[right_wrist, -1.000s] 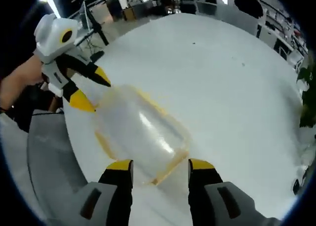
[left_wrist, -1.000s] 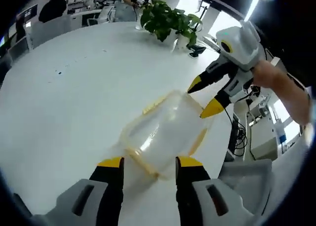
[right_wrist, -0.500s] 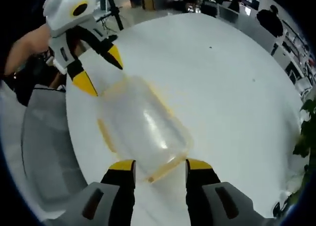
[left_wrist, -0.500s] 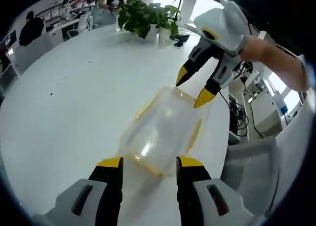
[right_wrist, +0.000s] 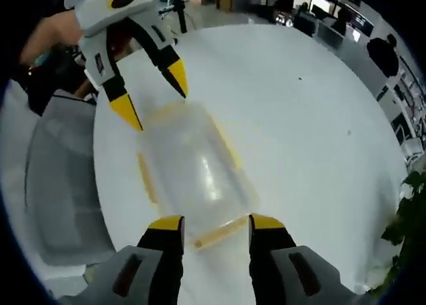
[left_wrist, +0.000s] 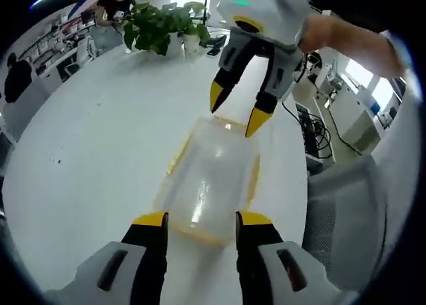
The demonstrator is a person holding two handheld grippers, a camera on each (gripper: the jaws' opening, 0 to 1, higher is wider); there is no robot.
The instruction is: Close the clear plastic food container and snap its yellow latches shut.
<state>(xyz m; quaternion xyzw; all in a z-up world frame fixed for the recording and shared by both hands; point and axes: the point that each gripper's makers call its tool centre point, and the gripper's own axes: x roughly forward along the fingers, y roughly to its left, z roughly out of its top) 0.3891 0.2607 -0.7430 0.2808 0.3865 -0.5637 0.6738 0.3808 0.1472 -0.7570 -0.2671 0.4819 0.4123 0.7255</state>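
Note:
A clear plastic food container (left_wrist: 212, 178) with yellow latches lies on the white table (left_wrist: 100, 138), its lid on top. My left gripper (left_wrist: 197, 220) is open, its yellow tips just short of the container's near end. The right gripper (left_wrist: 233, 112) comes in from the far side, open, tips poised over the container's far edge. In the right gripper view the same container (right_wrist: 193, 172) lies between my right gripper (right_wrist: 209, 224), open at its near end, and the left gripper (right_wrist: 152, 95), open at its far end. A yellow latch (right_wrist: 216, 232) shows at the near end.
Potted green plants (left_wrist: 156, 25) stand at the table's far side. A grey chair (right_wrist: 60, 185) sits beside the table edge near the container. People sit at desks in the background. A person's arm (left_wrist: 353, 42) holds the right gripper.
Both views have swung round so the container now lies more lengthwise between the two grippers. The opposite gripper has come closer over the container's far end in each view.

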